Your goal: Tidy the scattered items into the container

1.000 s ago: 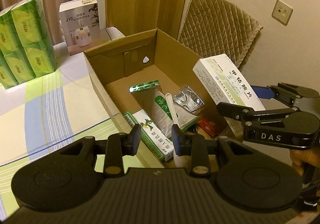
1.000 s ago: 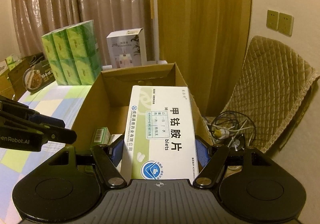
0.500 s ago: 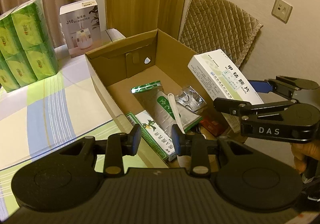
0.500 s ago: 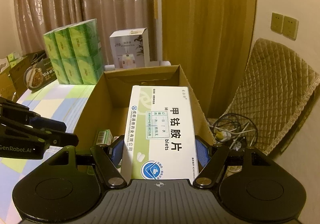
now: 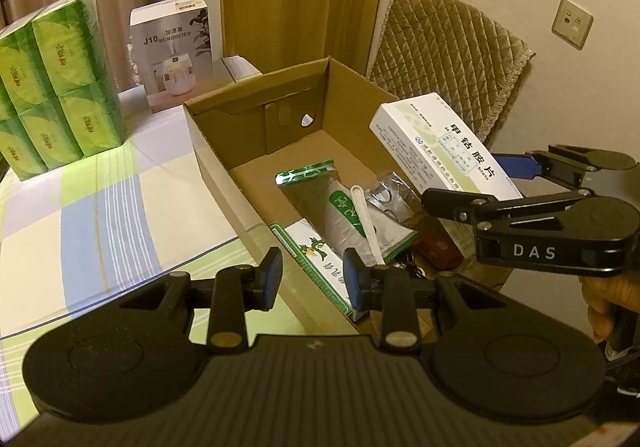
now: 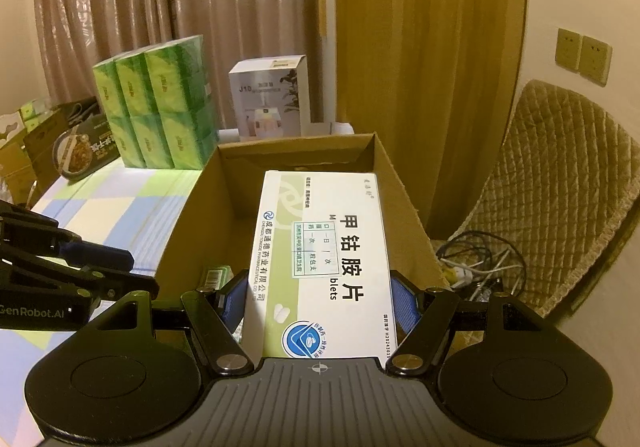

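Observation:
An open cardboard box (image 5: 224,151) sits at the table's right edge. Inside lie a green and silver sachet (image 5: 340,207), a white plastic spoon (image 5: 366,219), a clear packet (image 5: 390,195), a small green-and-white carton (image 5: 320,263) and a red item (image 5: 436,247). My right gripper (image 6: 320,299) is shut on a white medicine box (image 6: 320,259), held above the cardboard box's (image 6: 192,215) right side. In the left wrist view this medicine box (image 5: 440,151) hangs in the right gripper (image 5: 464,179). My left gripper (image 5: 313,279) is open and empty over the near left wall.
Stacked green tissue packs (image 5: 60,87) and a white humidifier box (image 5: 172,51) stand at the back of the checked tablecloth (image 5: 100,207). A quilted chair (image 5: 448,55) is right of the cardboard box, with cables (image 6: 480,259) on the floor. A food carton (image 6: 80,143) lies far left.
The right gripper has carried the medicine box slightly up and leftward over the cardboard box. The left gripper has drifted a little and stays open.

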`<action>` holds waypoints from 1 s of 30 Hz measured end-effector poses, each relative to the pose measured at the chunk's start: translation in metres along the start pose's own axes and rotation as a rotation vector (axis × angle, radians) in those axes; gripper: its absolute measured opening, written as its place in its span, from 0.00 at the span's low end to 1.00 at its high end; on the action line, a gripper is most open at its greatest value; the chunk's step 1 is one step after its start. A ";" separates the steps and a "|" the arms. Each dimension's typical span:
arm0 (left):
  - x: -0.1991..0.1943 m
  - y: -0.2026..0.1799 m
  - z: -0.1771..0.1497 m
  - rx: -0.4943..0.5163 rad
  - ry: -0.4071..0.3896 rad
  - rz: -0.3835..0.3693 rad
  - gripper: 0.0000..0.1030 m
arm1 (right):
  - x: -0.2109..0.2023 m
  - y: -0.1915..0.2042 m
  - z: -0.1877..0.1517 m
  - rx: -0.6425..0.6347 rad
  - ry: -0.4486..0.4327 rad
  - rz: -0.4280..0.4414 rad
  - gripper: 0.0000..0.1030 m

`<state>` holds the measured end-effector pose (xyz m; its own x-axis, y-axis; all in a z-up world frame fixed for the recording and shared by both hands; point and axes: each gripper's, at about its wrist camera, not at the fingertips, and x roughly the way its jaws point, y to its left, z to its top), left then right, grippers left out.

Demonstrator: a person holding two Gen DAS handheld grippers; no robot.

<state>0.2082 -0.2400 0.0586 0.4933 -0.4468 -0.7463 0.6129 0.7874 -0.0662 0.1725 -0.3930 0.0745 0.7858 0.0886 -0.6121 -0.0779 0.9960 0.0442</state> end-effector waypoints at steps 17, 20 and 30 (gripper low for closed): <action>-0.001 0.008 -0.006 -0.035 -0.006 0.006 0.31 | -0.003 -0.009 -0.008 0.058 -0.017 0.003 0.92; -0.001 0.007 -0.006 -0.037 -0.007 0.006 0.33 | -0.006 -0.009 -0.010 0.065 -0.017 -0.001 0.92; -0.011 0.004 -0.010 -0.035 -0.047 0.020 0.65 | -0.018 -0.015 -0.014 0.074 -0.020 -0.022 0.93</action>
<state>0.1994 -0.2273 0.0596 0.5341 -0.4501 -0.7156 0.5815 0.8101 -0.0755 0.1506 -0.4102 0.0736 0.7992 0.0660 -0.5974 -0.0152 0.9958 0.0898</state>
